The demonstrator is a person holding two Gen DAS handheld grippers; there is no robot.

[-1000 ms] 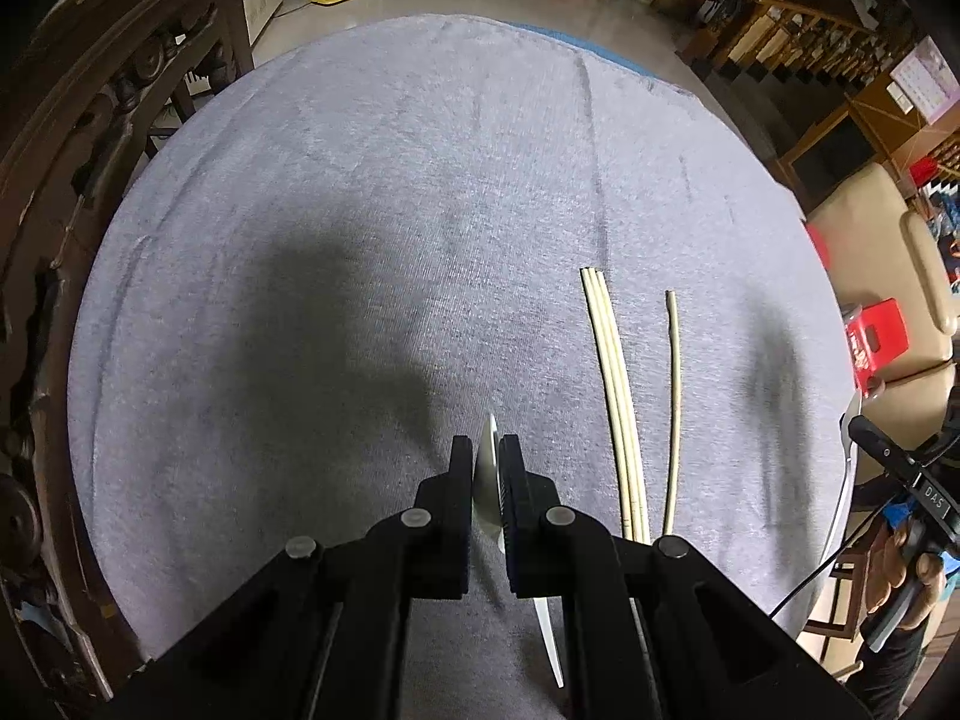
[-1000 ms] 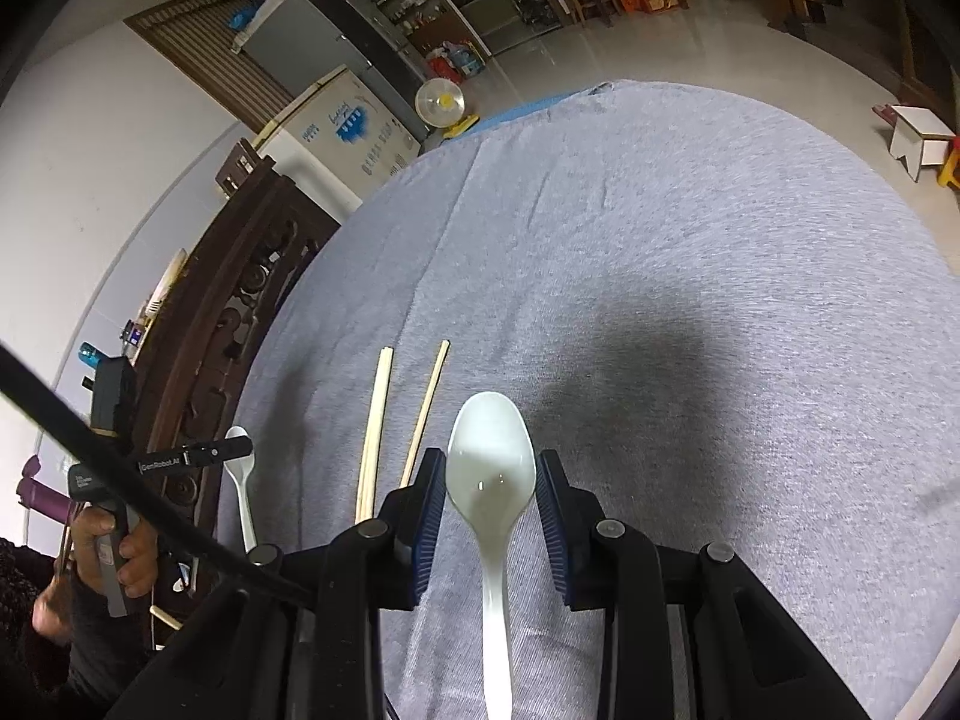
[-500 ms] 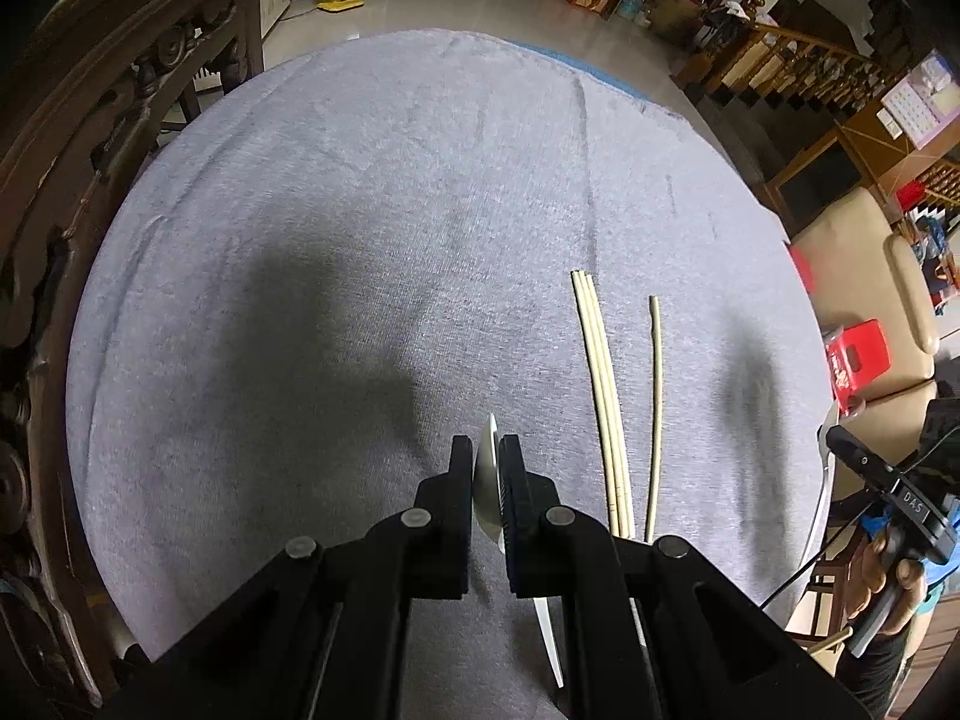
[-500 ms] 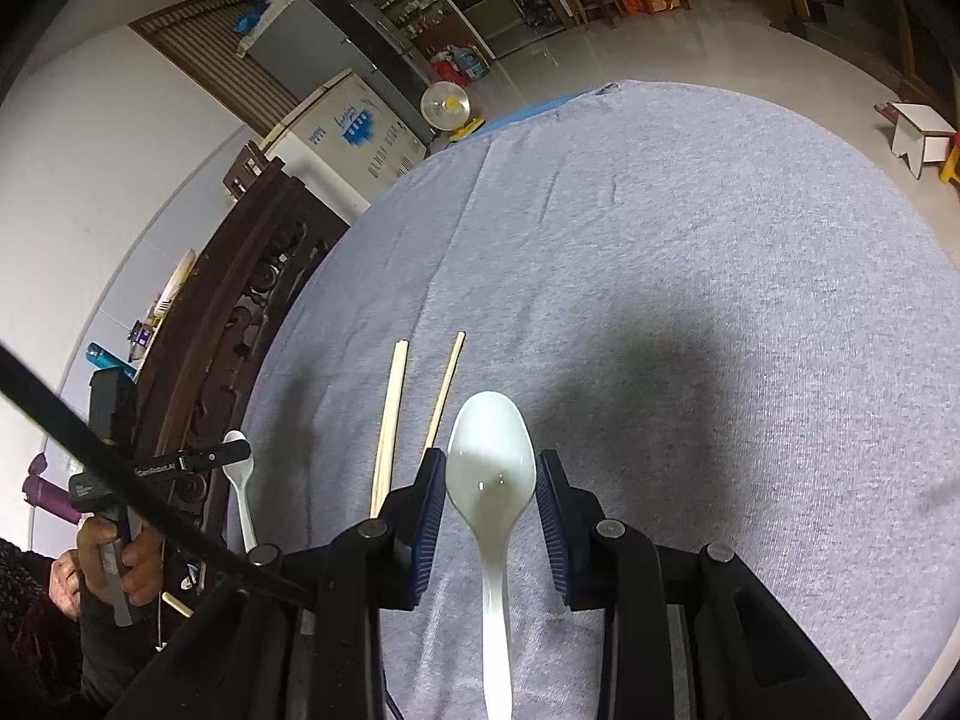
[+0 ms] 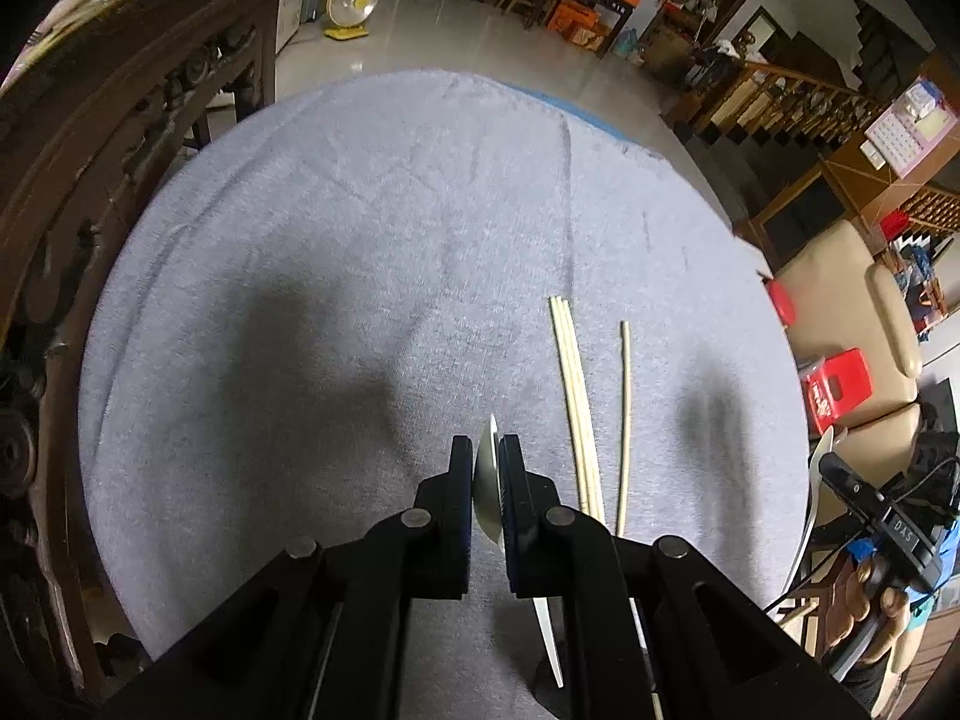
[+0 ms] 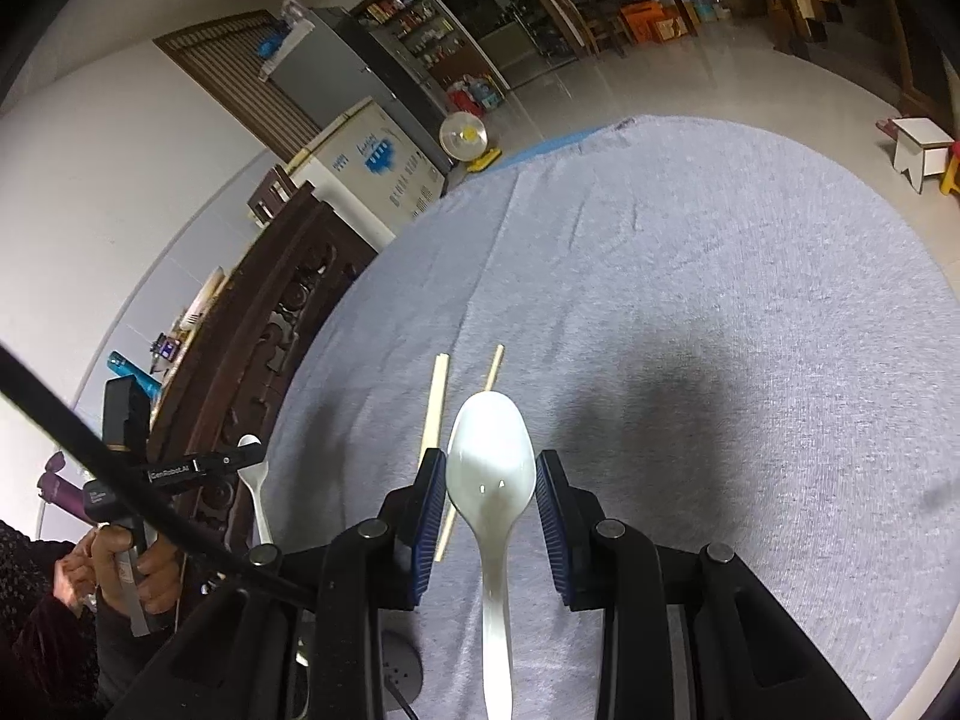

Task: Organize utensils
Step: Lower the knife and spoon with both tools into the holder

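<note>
My left gripper (image 5: 485,468) is shut on a white plastic spoon (image 5: 487,480), held on edge above the grey cloth. My right gripper (image 6: 491,474) is shut on a second white spoon (image 6: 491,468), bowl up, its handle running back between the fingers. Several pale wooden chopsticks (image 5: 573,396) lie side by side on the cloth just right of the left gripper, with one single chopstick (image 5: 625,408) a little further right. In the right wrist view the chopsticks (image 6: 435,402) lie just left of and beyond the spoon. The left gripper with its spoon shows there (image 6: 252,462) at the left.
The round table carries a grey cloth (image 5: 360,276). A dark carved wooden chair (image 5: 90,180) stands along its left edge. A beige armchair (image 5: 852,300) and a red stool (image 5: 837,384) stand at the right. The right gripper shows in the left wrist view (image 5: 864,504).
Both grippers have pulled back and tilted up a little, each still holding its spoon. The chopsticks have not moved on the cloth.
</note>
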